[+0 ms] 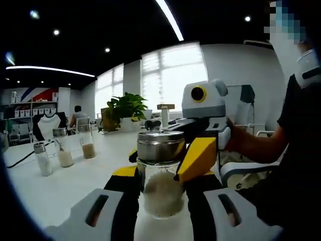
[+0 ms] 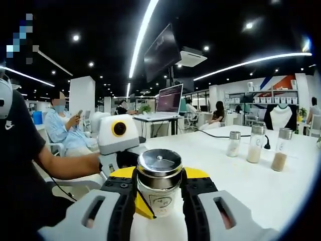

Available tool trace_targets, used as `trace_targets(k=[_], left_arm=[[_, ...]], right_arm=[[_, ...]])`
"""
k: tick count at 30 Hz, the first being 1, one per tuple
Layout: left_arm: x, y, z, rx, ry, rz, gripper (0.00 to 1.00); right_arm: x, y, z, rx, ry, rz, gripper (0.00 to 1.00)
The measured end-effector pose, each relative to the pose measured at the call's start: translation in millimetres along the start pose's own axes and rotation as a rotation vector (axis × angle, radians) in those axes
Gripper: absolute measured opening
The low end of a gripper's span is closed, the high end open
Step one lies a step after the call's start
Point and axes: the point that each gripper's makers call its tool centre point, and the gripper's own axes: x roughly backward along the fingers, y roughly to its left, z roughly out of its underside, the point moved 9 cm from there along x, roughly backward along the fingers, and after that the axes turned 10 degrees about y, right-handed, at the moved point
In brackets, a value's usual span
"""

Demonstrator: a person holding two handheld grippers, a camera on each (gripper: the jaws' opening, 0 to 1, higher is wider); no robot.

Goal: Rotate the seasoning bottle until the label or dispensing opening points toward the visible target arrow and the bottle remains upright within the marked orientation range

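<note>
Your seasoning bottle (image 1: 161,173) stands upright on the white table (image 1: 75,181), and it is the one jar both tools meet on: a clear glass body with a shiny metal cap, white grains filling its lower part. In the right gripper view the same seasoning bottle (image 2: 159,187) turns a pale printed label toward that camera, while the left gripper view faces bare glass. Your left gripper (image 1: 161,201) has its two black jaws pressed against the glass on both sides, clamped on the body. Your right gripper (image 2: 159,203) brackets the bottle the same way from the opposite side, its jaws tight against the jar below the cap; in the left gripper view its yellow fingers (image 1: 198,158) reach in from the right beside the cap. Further along the table you have three spare shakers (image 2: 256,145), standing upright in a loose row, well apart from the held bottle, each with a metal top and pale or tan contents.
</note>
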Motion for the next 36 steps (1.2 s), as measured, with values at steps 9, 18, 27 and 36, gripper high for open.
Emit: trace_targets(k=[9, 18, 27, 36], left_arm=[[-10.2, 0.5, 10.6, 0.038, 0.038, -0.218, 0.41], [-7.0, 2.1, 9.8, 0.08, 0.001, -0.423, 0.4], [-16.6, 3.5, 11.7, 0.06, 0.021, -0.499, 0.41], [-7.3, 10.9, 16.8, 0.035, 0.057, -0.436, 0.39]], right_arm=[[-7.7, 0.8, -7.0, 0.016, -0.044, 0.202, 0.31], [-16.9, -5.6, -11.3, -0.019, -0.089, 0.418, 0.32], [-24.8, -3.5, -18.5, -0.084, -0.146, 0.476, 0.32], [-18.5, -5.0, -17.7, -0.006, -0.077, 0.318, 0.31]])
